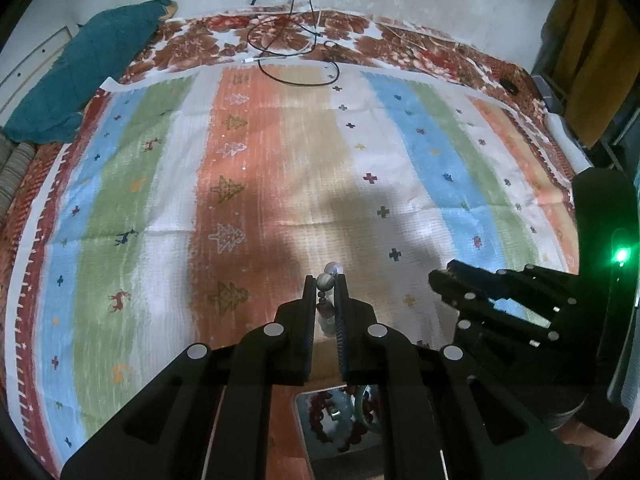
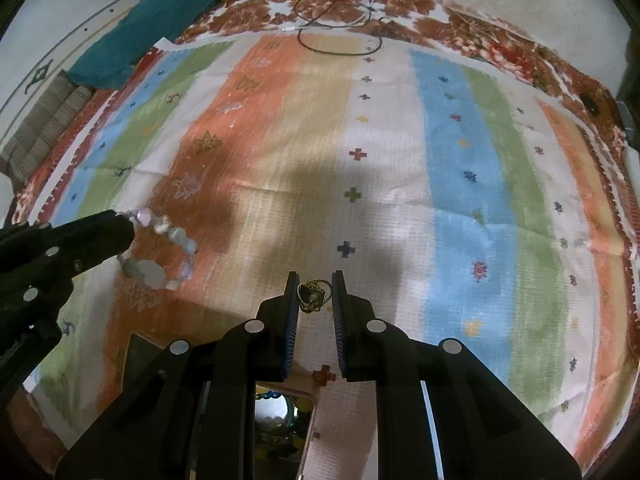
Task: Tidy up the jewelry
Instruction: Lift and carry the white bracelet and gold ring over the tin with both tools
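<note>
The left gripper [image 1: 325,280] is closed on a beaded bracelet [image 1: 325,282]; a grey bead sits pinched between the tips, and more beads hang down between the two fingers. In the right wrist view the same bracelet [image 2: 160,248] shows as a loop of pale, shiny beads that hangs from the left gripper's tip [image 2: 120,224] above the striped cloth [image 2: 400,200]. The right gripper [image 2: 315,294] is nearly closed and holds a small gold ring [image 2: 314,294] between its pads; the ring looks made of thin wire, with a small stone or knot in the middle. Both grippers point down over the cloth, the right one [image 1: 440,280] just beside the left. Under the grippers, at the near edge, a tray [image 1: 340,428] with more jewelry is partly visible, with red beads inside. A black cable [image 1: 288,52] lies at the far side of the cloth, and a teal towel [image 1: 80,72] at the far left corner.
</note>
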A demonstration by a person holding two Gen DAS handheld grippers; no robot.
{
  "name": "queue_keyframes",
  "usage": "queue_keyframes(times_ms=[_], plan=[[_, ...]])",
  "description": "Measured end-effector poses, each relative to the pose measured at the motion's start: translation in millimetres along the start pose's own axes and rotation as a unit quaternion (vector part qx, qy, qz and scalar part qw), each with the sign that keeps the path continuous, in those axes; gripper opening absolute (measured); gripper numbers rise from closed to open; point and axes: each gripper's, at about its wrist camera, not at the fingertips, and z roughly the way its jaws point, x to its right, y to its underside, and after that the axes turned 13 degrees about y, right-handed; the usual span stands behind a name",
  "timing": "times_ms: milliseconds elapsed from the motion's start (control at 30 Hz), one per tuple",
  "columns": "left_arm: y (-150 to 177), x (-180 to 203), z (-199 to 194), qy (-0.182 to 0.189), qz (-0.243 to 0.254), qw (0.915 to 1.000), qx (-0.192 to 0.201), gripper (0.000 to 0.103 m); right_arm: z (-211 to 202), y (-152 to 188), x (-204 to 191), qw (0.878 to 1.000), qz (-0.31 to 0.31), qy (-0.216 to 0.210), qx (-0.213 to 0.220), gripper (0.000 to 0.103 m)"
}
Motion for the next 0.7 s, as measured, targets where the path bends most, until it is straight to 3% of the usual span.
queue_keyframes(times_ms=[700], plan=[[30, 22, -43, 0.024, 0.012, 0.9991, 0.033, 0.009, -45, 28, -2, 0.999, -0.006, -0.016, 0.039, 0.017]])
